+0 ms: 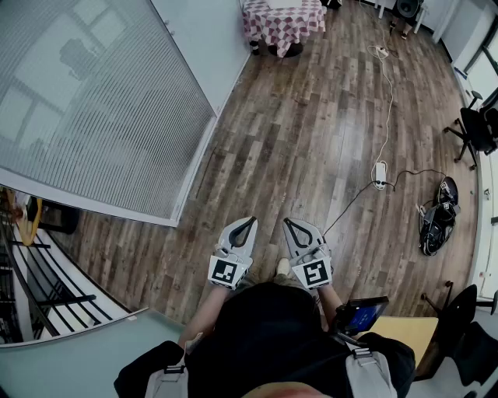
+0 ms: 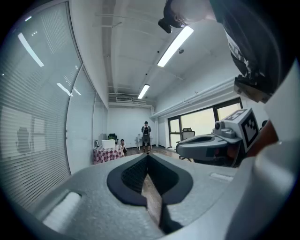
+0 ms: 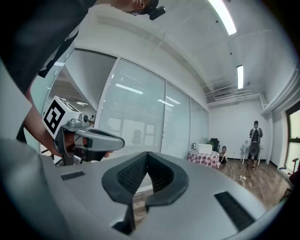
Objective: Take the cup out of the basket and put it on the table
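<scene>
No cup and no basket show in any view. I hold both grippers level in front of my body, side by side over a wooden floor. The left gripper (image 1: 247,222) has its black pads meeting at the tips with nothing between them, as its own view confirms (image 2: 148,157). Beside it, the right gripper (image 1: 288,222) is shut and empty too (image 3: 146,155). Each gripper appears in the other's view: the right gripper (image 2: 180,149) to the right, the left gripper (image 3: 119,140) to the left.
A table with a checkered cloth (image 1: 282,22) stands at the far end of the room, with a standing person (image 3: 254,143) nearby. A glass wall with blinds (image 1: 101,109) runs along the left. A cable and power strip (image 1: 380,172), an office chair (image 1: 475,128) and a dark bundle (image 1: 437,221) occupy the right.
</scene>
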The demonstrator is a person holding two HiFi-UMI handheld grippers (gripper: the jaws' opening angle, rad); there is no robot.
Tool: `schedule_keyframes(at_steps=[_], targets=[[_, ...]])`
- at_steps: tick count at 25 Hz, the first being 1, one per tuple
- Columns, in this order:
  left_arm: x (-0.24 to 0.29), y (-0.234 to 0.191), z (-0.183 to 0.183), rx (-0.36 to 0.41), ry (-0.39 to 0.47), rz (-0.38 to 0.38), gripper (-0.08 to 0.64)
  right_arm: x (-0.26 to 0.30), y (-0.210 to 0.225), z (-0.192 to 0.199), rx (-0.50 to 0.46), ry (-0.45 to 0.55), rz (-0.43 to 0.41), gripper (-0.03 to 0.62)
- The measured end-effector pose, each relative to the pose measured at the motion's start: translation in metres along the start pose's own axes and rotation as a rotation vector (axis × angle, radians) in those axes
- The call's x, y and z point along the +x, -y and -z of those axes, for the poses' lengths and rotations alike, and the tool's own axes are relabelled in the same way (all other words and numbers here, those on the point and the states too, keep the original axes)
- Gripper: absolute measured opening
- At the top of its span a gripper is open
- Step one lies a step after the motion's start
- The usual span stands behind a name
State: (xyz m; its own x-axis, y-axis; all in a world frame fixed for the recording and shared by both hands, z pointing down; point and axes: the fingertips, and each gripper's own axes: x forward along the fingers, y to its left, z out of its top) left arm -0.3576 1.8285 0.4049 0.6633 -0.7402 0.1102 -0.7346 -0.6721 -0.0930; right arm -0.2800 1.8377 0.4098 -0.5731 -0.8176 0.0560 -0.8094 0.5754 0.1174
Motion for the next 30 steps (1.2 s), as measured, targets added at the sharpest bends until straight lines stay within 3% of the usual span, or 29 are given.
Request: schedule_keyframes(at_steps=[4, 9, 15, 19, 22, 25, 30], targets=[[0.020, 0.002, -0.009, -0.028, 0.009, 0.013, 0.006, 0.000, 0.031, 0.013, 0.054, -0.023, 0.058, 0.013], [0.045, -0.017, -0.003, -0.042, -0.006, 0.019, 0.005, 0.019, 0.065, 0.024, 0.050, -0.042, 0.074, 0.014], [0.112, -0.062, 0.011, -0.039, -0.015, 0.070, 0.005, 0.069, 0.119, 0.022, 0.043, -0.075, 0.126, 0.014], [0.165, -0.104, -0.004, -0.059, 0.040, 0.081, 0.005, 0.116, 0.157, 0.014, 0.057, -0.106, 0.161, 0.014], [0.205, -0.135, -0.016, -0.067, 0.078, 0.103, 0.006, 0.154, 0.185, 0.010, 0.015, -0.114, 0.160, 0.014], [0.240, -0.167, -0.017, -0.014, 0.097, 0.126, 0.005, 0.195, 0.212, 0.008, -0.011, -0.102, 0.182, 0.014], [0.285, -0.192, -0.024, -0.007, 0.089, 0.156, 0.005, 0.224, 0.250, 0.001, -0.004, -0.083, 0.260, 0.014]])
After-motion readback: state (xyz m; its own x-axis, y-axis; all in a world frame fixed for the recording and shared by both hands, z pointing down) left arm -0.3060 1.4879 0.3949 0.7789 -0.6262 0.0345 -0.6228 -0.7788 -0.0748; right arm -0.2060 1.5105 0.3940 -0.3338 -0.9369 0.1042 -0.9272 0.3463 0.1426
